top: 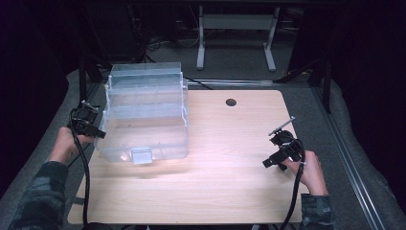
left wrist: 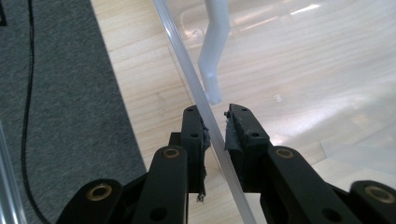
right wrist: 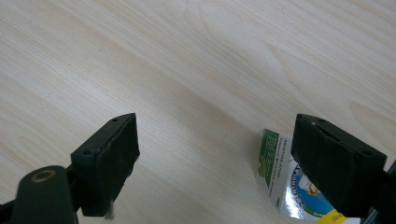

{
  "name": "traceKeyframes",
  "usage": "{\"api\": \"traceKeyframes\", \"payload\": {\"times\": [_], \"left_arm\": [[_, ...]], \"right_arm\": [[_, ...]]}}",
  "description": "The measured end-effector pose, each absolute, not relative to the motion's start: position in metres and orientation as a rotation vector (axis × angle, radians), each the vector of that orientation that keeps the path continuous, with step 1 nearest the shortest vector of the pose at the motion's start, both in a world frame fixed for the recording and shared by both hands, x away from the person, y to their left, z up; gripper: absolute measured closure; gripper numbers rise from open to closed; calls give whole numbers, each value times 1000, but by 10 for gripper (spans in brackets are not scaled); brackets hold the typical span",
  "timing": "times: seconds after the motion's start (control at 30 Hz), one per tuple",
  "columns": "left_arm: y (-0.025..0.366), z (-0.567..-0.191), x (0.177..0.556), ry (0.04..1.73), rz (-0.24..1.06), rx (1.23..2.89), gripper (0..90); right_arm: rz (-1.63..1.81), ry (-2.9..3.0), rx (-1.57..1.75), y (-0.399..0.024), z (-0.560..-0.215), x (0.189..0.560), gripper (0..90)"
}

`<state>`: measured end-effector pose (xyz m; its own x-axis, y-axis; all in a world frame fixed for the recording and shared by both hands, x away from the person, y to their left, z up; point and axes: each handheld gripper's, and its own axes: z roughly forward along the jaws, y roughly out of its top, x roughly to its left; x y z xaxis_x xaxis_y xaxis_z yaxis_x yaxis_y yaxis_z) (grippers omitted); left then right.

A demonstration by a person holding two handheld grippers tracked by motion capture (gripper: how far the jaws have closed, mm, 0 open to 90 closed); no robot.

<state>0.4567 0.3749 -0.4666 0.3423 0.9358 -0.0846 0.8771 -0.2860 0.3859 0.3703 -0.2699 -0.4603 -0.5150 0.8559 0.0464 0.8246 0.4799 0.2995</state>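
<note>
A clear plastic storage box (top: 143, 115) is seen in the upper left of the high view, resting on the left part of the wooden table (top: 225, 158), its lid raised toward the back. At the left edge of that view the left gripper (top: 98, 132) is brought against the box's side wall. In the left gripper view the thin transparent edge of the box (left wrist: 205, 105) runs diagonally from the top centre down between the two black jaws, which are drawn almost together on it, the pads (left wrist: 203, 140) being pressed or very nearly pressed to the plastic; a white hinge arm (left wrist: 215, 51) hangs just behind it. The grip seems to be taken so that the light box is steadied, or can be shifted, without sliding on the smooth wood. In the lower right of the high view the right gripper (top: 270, 160) is held low over bare table, well apart from the box. In the right gripper view its jaws stand wide apart with nothing between them, and a small green-and-white printed carton (right wrist: 280, 179) lies on the wood at the lower right, partly hidden behind the right-hand jaw. It is judged that this hand is kept open and waiting near the carton, possibly so that the carton can be taken up for the box.
</note>
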Motion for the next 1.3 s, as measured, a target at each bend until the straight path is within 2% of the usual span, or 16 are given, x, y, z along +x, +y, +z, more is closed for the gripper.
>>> {"api": "traceKeyframes", "payload": {"times": [0.67, 1.3], "left_arm": [[343, -467, 455, 1497, 181, 2342, 738], [296, -467, 453, 1380, 163, 2446, 726]], "right_arm": [[424, 2610, 1490, -272, -460, 370, 147], [421, 2609, 1493, -273, -461, 370, 148]]}}
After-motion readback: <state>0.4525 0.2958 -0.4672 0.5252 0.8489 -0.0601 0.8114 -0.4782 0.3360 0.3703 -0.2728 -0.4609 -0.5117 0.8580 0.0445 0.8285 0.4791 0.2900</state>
